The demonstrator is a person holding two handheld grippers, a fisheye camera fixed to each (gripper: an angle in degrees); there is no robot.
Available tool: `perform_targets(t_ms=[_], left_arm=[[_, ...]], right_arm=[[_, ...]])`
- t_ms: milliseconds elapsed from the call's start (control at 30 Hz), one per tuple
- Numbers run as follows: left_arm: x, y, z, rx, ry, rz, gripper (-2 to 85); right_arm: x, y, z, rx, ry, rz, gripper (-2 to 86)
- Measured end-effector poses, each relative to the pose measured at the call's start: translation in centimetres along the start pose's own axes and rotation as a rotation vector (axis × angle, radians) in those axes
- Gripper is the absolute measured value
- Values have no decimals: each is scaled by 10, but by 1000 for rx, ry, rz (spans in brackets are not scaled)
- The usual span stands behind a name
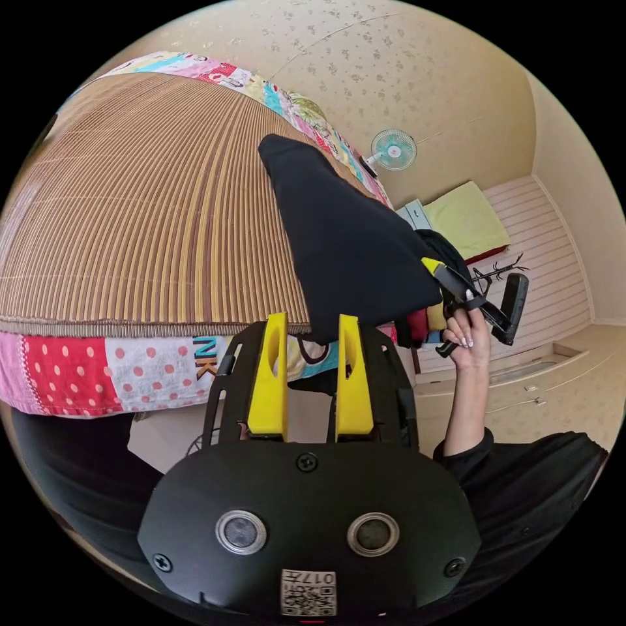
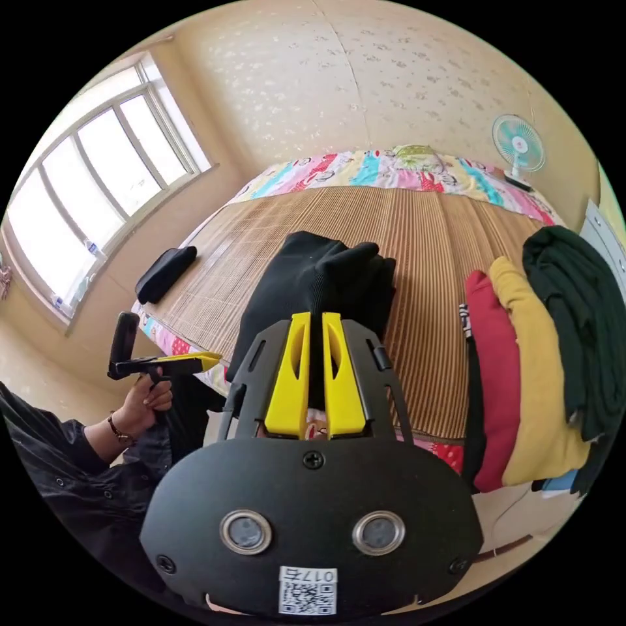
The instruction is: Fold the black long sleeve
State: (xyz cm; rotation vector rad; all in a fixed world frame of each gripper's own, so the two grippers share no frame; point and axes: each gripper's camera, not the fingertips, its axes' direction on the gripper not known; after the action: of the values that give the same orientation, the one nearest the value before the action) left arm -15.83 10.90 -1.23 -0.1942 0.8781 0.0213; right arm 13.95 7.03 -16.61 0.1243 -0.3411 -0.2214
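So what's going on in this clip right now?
A person is working a black long sleeve on a bed's bamboo mat with two handheld grippers. The right gripper is shut on a bunched part of the garment. The left gripper has its jaws apart, near the garment's edge but not gripping it. A pile of other clothes hangs at the bed's side.

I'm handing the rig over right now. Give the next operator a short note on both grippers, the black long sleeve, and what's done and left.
Right gripper: shut on the black long sleeve, bunched and lifted over the bamboo mat.
Left gripper: jaws apart, garment edge hanging between them, not clamped.
Done: garment picked up by one end.
Left: grip with the left, spread it flat on the mat, fold sleeves and body.
Stacked clothes hang at the mat's edge; likely best kept clear.
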Motion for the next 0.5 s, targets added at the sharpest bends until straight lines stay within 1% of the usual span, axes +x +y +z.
perform_targets(t_ms=[33, 100, 133, 167, 233, 300, 367, 433, 500], left_arm=[[-1, 0, 2, -7, 3, -5, 114], [-3, -2, 7, -13, 24, -18, 114], [-3, -3, 8, -13, 33, -19, 115], [-2, -6, 11, -17, 54, -20, 116], [0, -12, 17, -34, 86, -15, 123], [7, -22, 28, -64, 103, 1, 136], [14, -31, 36, -80, 93, 26, 142], [20, -42, 44, -97, 88, 45, 144], [23, -55, 54, -102, 71, 39, 148]], right_arm=[[12, 7, 9, -19, 52, 37, 37], [36, 21, 37, -97, 77, 102, 37], [53, 33, 59, -153, 61, 138, 39], [60, 39, 68, -168, 31, 153, 40], [81, 52, 71, -118, -62, 218, 47], [90, 49, 59, -100, -95, 235, 61], [101, 42, 47, -62, -92, 269, 95], [117, 34, 41, -10, -113, 279, 164], [131, 27, 55, -53, -156, 251, 181]])
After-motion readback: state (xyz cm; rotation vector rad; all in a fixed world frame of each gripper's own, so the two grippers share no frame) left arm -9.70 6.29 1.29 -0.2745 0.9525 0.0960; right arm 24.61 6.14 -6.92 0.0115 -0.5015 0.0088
